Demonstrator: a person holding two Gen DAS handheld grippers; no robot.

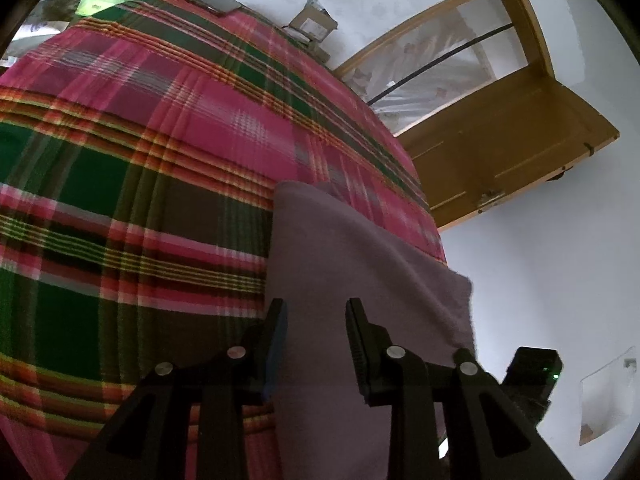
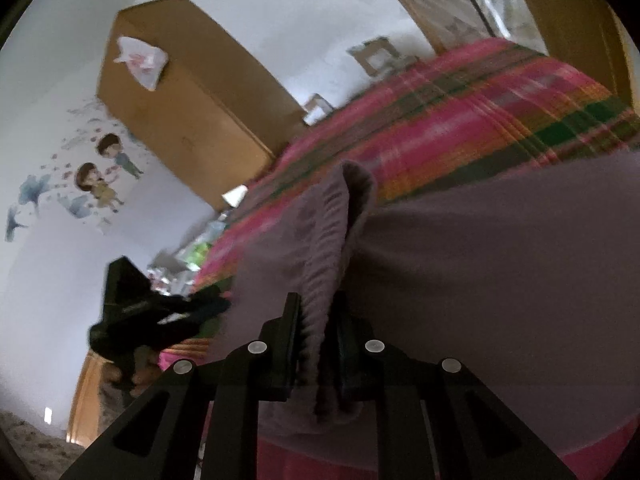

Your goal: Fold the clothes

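Left wrist view: left tongs point(image 1: 316, 312) stand apart, with nothing between the two fingers; the mauve garment point(image 1: 344, 264) runs on beneath and past them, draped over the edge of the bed point(image 1: 120, 160). One corner of the cloth juts out past the bed edge on the right, above the bare floor.

Right wrist view: right tongs point(image 2: 316, 332) are clamped on a ribbed band of the same mauve garment point(image 2: 500, 272), probably a hem or cuff. The band stands up in a soft ridge between the fingers. The rest of the cloth spreads wide to the right, over the plaid cover.

Handling, as a judgement: light knit, soft, limp. It sags and bunches where pinched and will not hold a crease by itself. Not slippery, not fragile. The ribbed edge is thicker and gives the surer hold; corners and hems are the places to take it, both at once, so a fold falls straight.

Bed: pink, green and orange plaid cover, fairly flat and broad enough for laying out. A dark phone point(image 1: 216, 2) and papers lie at its far end.

Room: white walls, wooden door point(image 1: 500, 148) open, a wooden wardrobe point(image 2: 192, 100) with a plastic bag hung on it, cartoon wall stickers point(image 2: 96, 176). Dim light, some blur.

How far the folding stands cannot be told.
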